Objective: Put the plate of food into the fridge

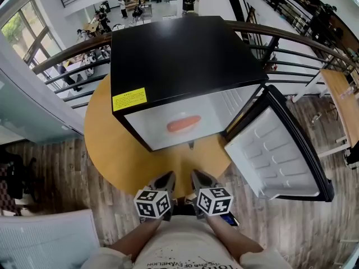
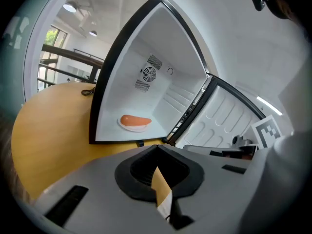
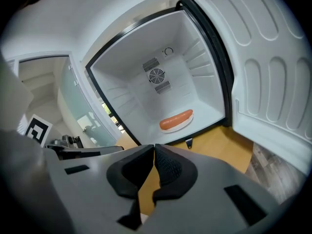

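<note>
A white plate with an orange sausage (image 1: 183, 125) lies on the floor of the open black mini fridge (image 1: 179, 55), which stands on a round yellow table (image 1: 109, 144). The same plate (image 2: 134, 122) shows in the left gripper view, and the plate (image 3: 176, 121) lies under the fan grille in the right gripper view. Both grippers hang side by side near the table's front edge, well back from the fridge. My left gripper (image 1: 167, 177) (image 2: 157, 148) is shut on nothing. My right gripper (image 1: 196, 175) (image 3: 154, 147) has its pads pressed together, also empty.
The fridge door (image 1: 280, 150) stands swung wide open to the right, its white inner shelves facing up over the wooden floor. A curved railing (image 1: 297, 38) runs behind the table. A white seat (image 1: 47, 240) is at the lower left, a wooden desk (image 1: 342, 97) at the right.
</note>
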### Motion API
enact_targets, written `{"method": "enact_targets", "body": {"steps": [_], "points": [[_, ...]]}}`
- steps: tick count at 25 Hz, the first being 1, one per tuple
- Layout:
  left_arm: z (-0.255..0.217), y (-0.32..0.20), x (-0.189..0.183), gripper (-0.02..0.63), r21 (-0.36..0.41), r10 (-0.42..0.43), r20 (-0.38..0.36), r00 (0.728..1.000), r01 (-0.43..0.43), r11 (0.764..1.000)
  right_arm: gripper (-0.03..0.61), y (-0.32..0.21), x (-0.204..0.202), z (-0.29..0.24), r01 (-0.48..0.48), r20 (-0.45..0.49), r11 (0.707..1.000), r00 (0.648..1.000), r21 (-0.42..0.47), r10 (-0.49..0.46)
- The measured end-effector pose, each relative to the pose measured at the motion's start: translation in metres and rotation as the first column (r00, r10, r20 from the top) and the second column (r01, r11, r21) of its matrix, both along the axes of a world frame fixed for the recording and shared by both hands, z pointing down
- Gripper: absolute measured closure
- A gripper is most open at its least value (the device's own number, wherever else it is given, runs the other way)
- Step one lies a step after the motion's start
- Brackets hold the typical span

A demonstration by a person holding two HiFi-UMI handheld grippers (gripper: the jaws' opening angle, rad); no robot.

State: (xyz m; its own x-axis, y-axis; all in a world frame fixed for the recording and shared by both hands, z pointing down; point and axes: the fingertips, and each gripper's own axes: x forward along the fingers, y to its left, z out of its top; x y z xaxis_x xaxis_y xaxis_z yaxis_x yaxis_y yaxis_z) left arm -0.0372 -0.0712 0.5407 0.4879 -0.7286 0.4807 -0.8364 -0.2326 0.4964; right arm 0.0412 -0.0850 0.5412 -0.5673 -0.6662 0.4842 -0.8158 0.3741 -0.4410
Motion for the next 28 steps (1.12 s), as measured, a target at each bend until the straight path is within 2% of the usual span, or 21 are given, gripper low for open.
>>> {"method": "enact_targets", "body": {"steps": [5, 10, 28], "points": [[-0.002, -0.003, -0.002, 0.591, 0.017, 0.019, 0.046, 0.999, -0.020, 1.000, 0.551, -0.001, -0.003, 0.002, 0.020, 0.005, 1.000, 1.000, -0.010, -0.020], [0.006, 0.001, -0.001, 0.591, -0.017, 0.029, 0.046, 0.999, -0.028, 0.999, 0.552, 0.000, -0.009, 0.004, 0.056, -0.005, 0.998, 0.998, -0.015, -0.056], [0.001, -0.007, -0.001, 0.591, 0.000, 0.032, 0.048, 0.998, -0.032, 0.999, 0.552, -0.005, -0.015, 0.003, 0.078, -0.019, 0.997, 0.997, -0.009, -0.078]]}}
